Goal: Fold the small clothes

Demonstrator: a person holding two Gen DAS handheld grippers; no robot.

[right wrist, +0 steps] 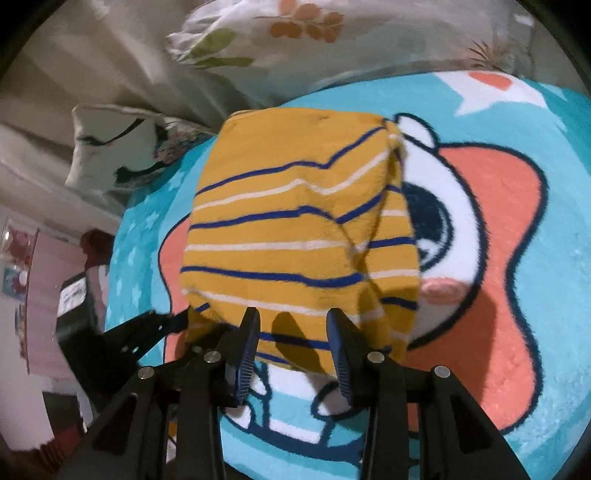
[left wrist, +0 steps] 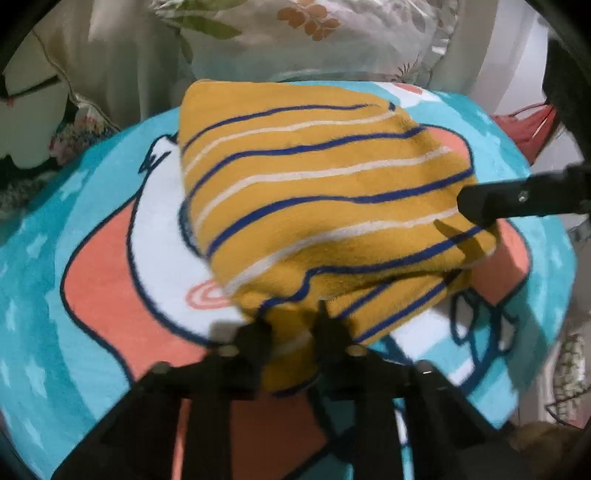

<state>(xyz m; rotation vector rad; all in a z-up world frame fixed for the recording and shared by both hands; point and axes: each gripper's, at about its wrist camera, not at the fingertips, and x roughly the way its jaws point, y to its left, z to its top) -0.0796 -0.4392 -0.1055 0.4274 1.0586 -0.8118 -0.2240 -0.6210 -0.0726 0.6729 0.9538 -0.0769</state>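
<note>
A small mustard-yellow garment (left wrist: 325,192) with blue and white stripes lies folded on a round cartoon rug (left wrist: 92,280). My left gripper (left wrist: 293,325) pinches the garment's near corner, with yellow cloth bunched between the fingers. The right gripper shows in the left wrist view (left wrist: 476,206) as a black finger at the garment's right edge. In the right wrist view the garment (right wrist: 295,229) lies just ahead of my right gripper (right wrist: 291,325), whose jaws stand apart over the near edge with nothing between them. The left gripper (right wrist: 173,321) shows at the garment's lower left corner.
The rug (right wrist: 517,295) is turquoise with a coral star and a white cartoon face. Floral pillows (left wrist: 306,33) lie beyond it, and another pillow (right wrist: 114,151) is at the left. A red item (left wrist: 524,129) sits at the right edge.
</note>
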